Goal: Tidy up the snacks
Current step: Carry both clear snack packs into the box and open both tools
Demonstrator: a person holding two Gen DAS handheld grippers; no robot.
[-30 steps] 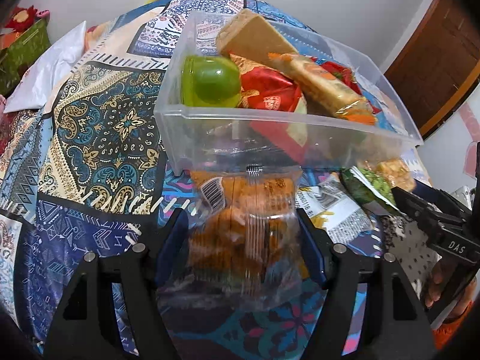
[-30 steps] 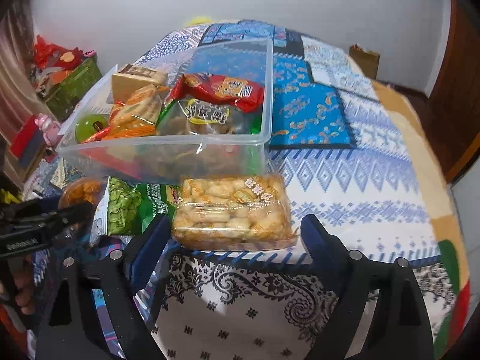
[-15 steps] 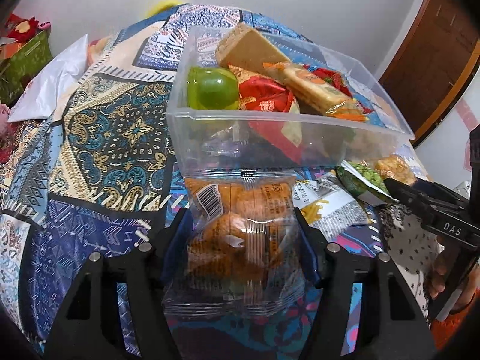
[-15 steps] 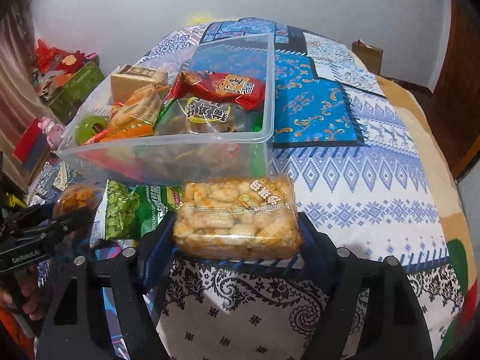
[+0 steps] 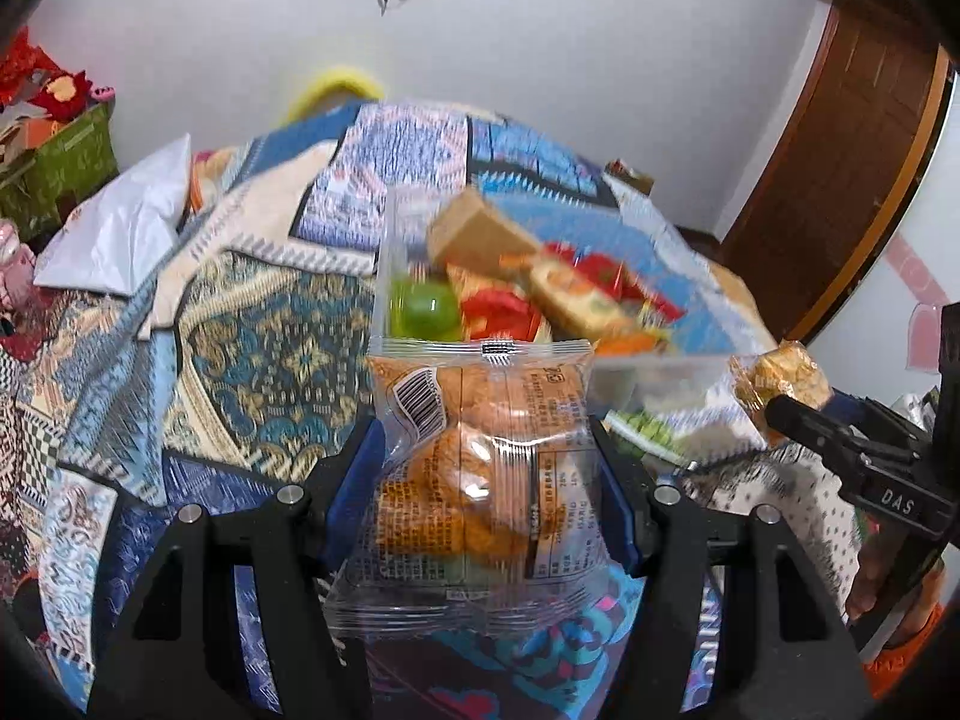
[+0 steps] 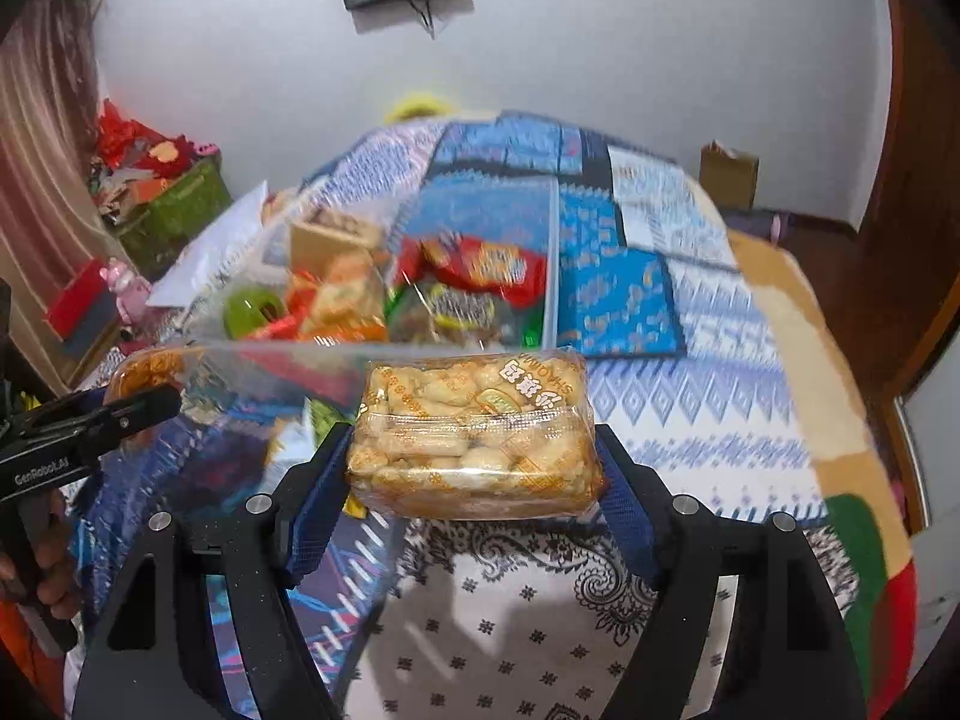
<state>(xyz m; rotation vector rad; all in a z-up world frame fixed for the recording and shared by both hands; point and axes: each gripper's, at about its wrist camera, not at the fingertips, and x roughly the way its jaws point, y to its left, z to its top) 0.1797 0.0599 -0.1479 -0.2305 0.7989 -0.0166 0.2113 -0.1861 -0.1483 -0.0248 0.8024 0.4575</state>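
Both packets are held clear of the bed, near the near rim of the box point(image 5: 660, 365). The left gripper point(image 5: 489, 483) is closed on a bun packet point(image 5: 480, 480); the right gripper point(image 6: 474, 462) is clamped on a biscuit pack point(image 6: 474, 438). Slippery film may slide out, or a packet may catch on the rim.

Your left gripper point(image 5: 487, 474) is clamping a clear bun packet point(image 5: 480, 468), hanging before the filled snack bin point(image 5: 672, 369).
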